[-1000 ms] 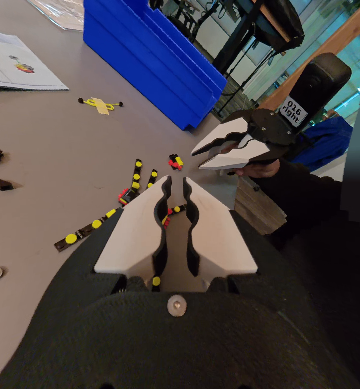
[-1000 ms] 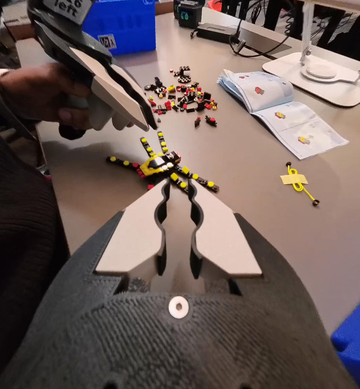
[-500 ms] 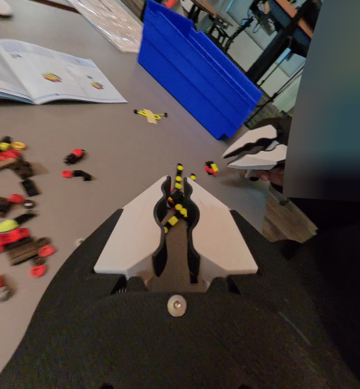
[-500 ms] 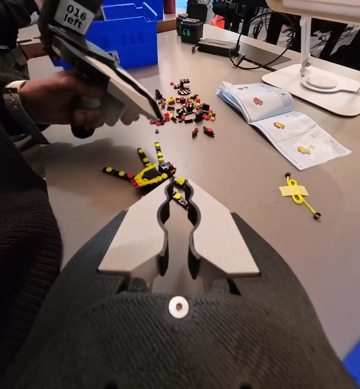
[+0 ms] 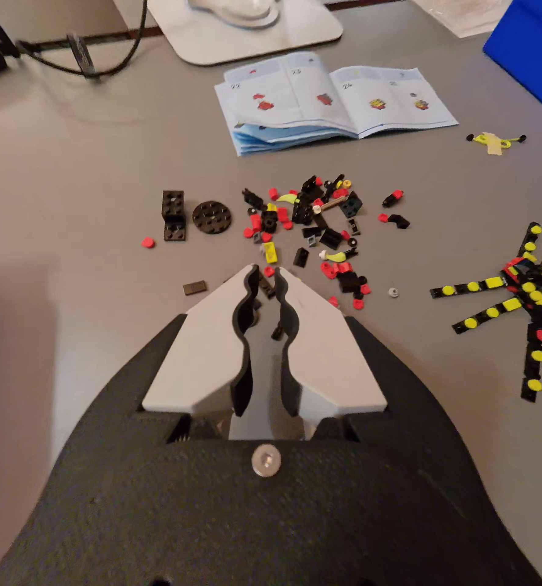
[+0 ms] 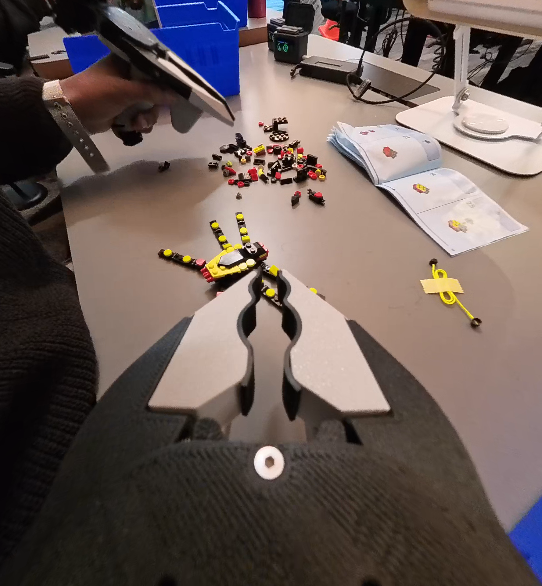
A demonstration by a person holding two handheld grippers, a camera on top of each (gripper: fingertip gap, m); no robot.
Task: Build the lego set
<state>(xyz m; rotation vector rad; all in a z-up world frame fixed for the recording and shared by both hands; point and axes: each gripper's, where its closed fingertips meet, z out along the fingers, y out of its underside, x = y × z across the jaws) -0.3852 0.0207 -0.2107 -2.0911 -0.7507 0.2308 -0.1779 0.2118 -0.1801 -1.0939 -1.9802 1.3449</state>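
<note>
Left gripper (image 5: 265,275): jaws a narrow gap apart, nothing pinched, tips above the near edge of the loose brick pile (image 5: 307,222) on the grey counter (image 5: 89,196). Left wrist view only: black round plate (image 5: 212,217) and black bracket brick (image 5: 173,215) ahead-left of the jaws, single red stud (image 5: 148,242) beside them. Partly built spider model (image 5: 529,298), black legs with yellow studs, lies well right of the jaws, cut by the frame edge. Open instruction booklet (image 5: 333,104) beyond the pile. Right gripper (image 6: 268,275): jaws slightly spread, empty; tips just over one leg of the model, contact cannot be told. Right wrist view only: model's yellow-and-black body, blue bin (image 6: 200,47) far ahead-left, yellow cord with tape (image 6: 444,288) right of the jaws, hand (image 6: 104,101) holding the left gripper raised over the counter.
</note>
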